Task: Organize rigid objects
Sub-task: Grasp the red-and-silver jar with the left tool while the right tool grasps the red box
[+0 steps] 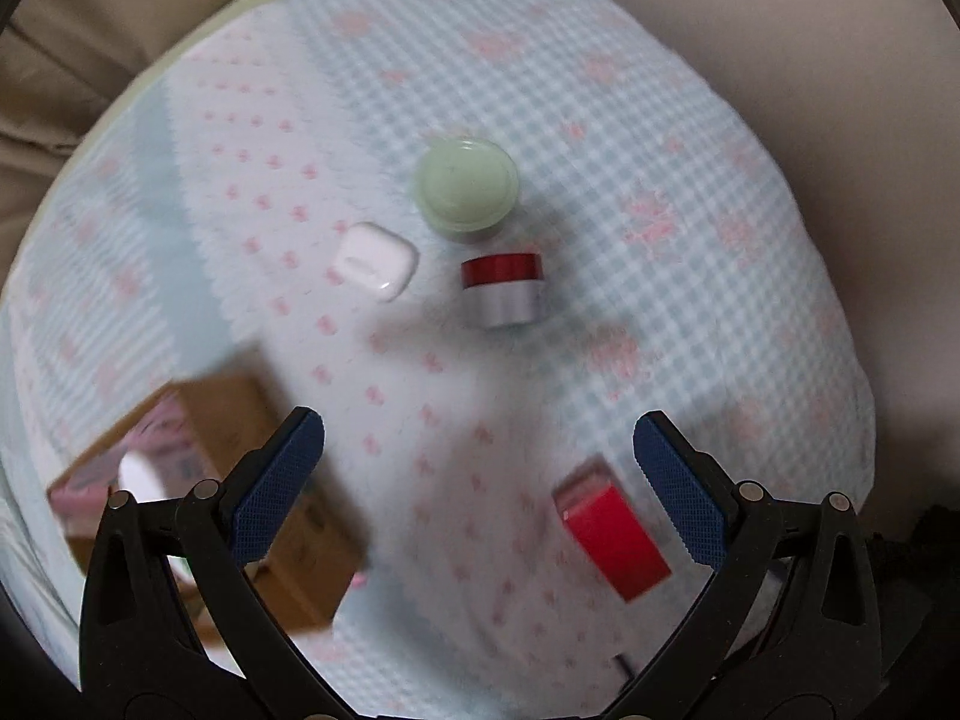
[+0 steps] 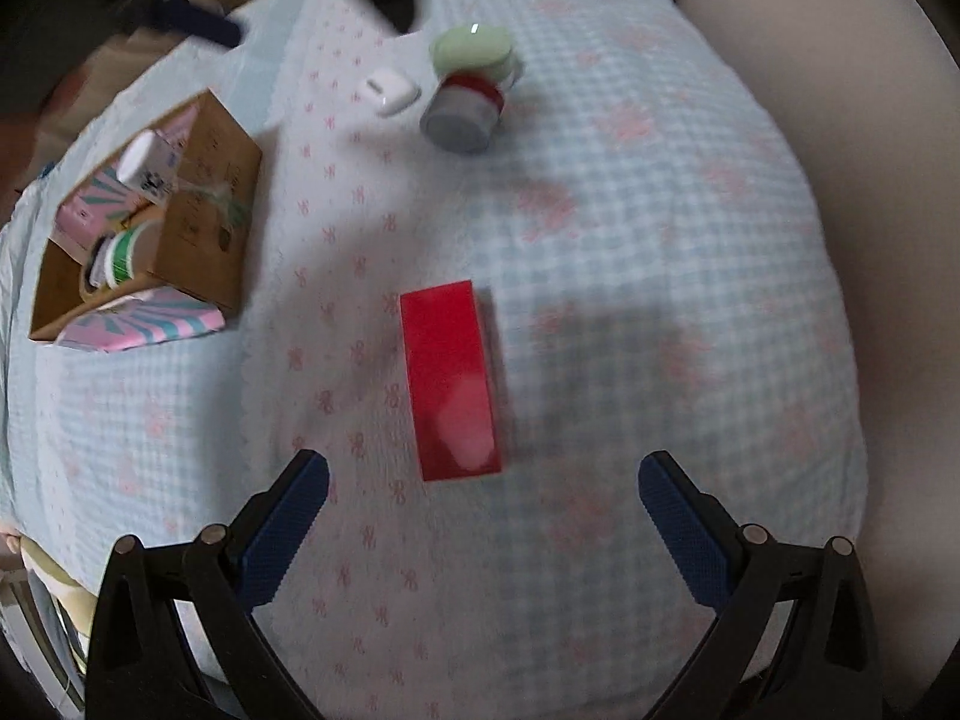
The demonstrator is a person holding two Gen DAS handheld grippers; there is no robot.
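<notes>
A red rectangular box [image 2: 451, 381] lies flat on the checked cloth just ahead of my right gripper [image 2: 483, 483], which is open and empty. The box also shows in the left wrist view [image 1: 612, 534], close to the right finger of my left gripper [image 1: 478, 441], which is open, empty and held above the cloth. Farther off lie a white earbud case [image 1: 375, 261], a green-lidded jar [image 1: 467, 187] and a red-and-silver jar [image 1: 503, 288] on its side. They also show in the right wrist view: the case [image 2: 390, 90], the green jar [image 2: 474, 51], the red-and-silver jar [image 2: 462, 111].
An open cardboard box [image 2: 207, 198] holding a white bottle [image 2: 144, 162], a green-striped tape roll [image 2: 120, 255] and pink packets stands at the left; it also shows in the left wrist view [image 1: 234, 414]. The left gripper's blue finger [image 2: 195, 21] shows at the far edge. Beige cushions surround the cloth [image 2: 660, 240].
</notes>
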